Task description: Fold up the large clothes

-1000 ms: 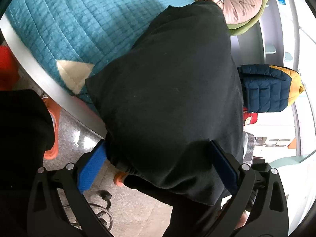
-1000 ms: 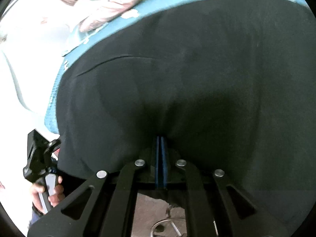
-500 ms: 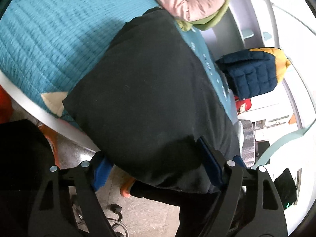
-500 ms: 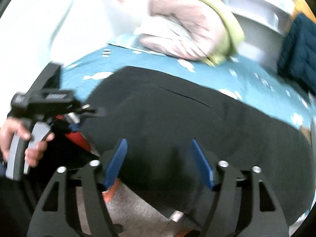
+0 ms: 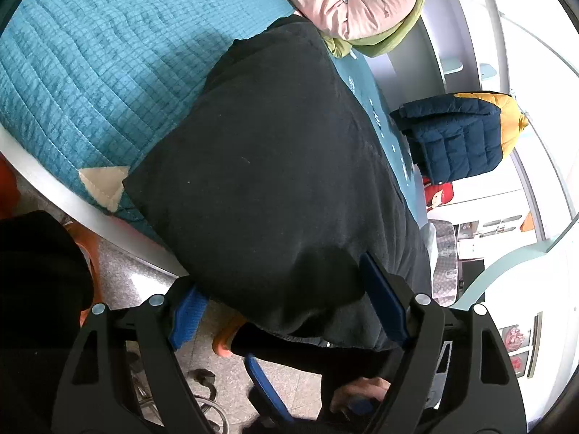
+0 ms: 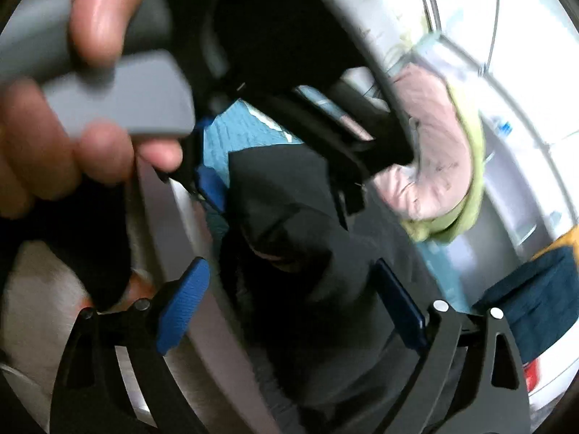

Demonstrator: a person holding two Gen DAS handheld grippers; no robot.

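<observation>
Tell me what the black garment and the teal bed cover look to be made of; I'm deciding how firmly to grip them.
The black garment looks like soft, matte knit or fleece, probably a cotton blend: dull surface, specks of lint, rounded thick folds. The teal bed cover looks like quilted cotton: stitched rows in a grid, a slightly puckered matte surface, and a cream patch sewn in. The exact fibres cannot be told.

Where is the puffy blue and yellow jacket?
In the left wrist view the puffy blue and yellow jacket is on the right, past the far edge of the teal quilt, right of the black garment.
</observation>
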